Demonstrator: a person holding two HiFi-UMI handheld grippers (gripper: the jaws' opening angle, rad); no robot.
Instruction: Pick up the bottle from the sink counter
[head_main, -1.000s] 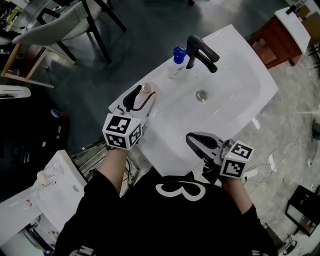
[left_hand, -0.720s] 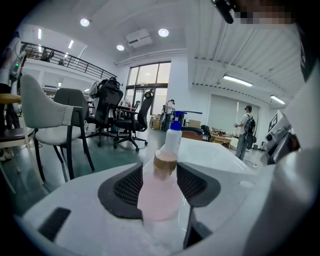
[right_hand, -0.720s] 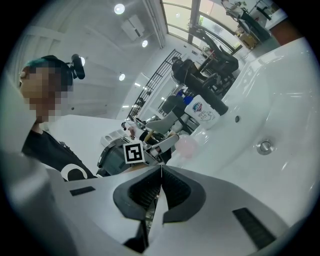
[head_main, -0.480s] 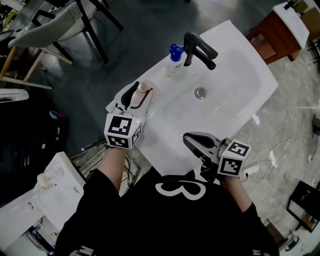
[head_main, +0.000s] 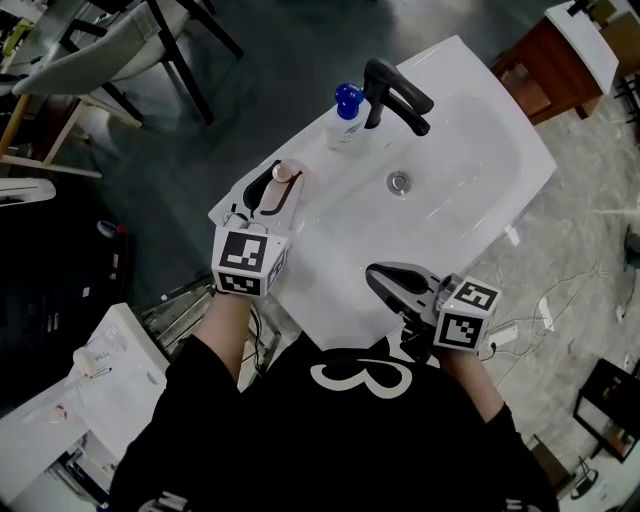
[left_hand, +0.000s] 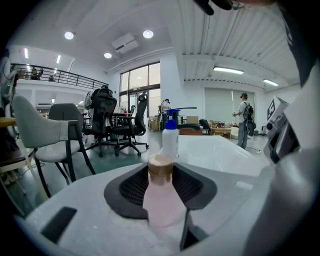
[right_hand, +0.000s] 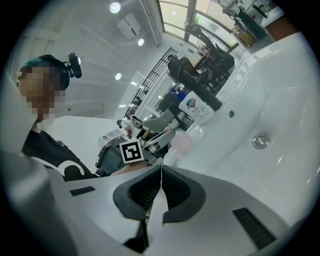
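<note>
A pale pink bottle (head_main: 286, 176) with a brown cap stands on the left corner of the white sink counter (head_main: 330, 290). My left gripper (head_main: 277, 187) reaches over that corner. Its jaws have just been closing on the bottle, and the dark pads (left_hand: 134, 186) now lie against both sides of the pink bottle (left_hand: 161, 197) below the cap. My right gripper (head_main: 385, 278) hovers over the counter's near edge, shut with nothing in it; in the right gripper view its jaws (right_hand: 161, 170) meet. From there the pink bottle (right_hand: 181, 143) shows beside the left gripper's marker cube.
A blue-topped pump bottle (head_main: 344, 113) stands next to the black faucet (head_main: 395, 92) behind the basin, with the drain (head_main: 398, 182) in the middle. Chairs (head_main: 110, 50) stand beyond the counter. A wooden table (head_main: 555, 60) is at the upper right, and cables (head_main: 560, 300) lie on the floor.
The left gripper's jaws have narrowed from wide open until they flank the pink bottle tightly, and the gripper has rolled a little. The right gripper has stayed where it was.
</note>
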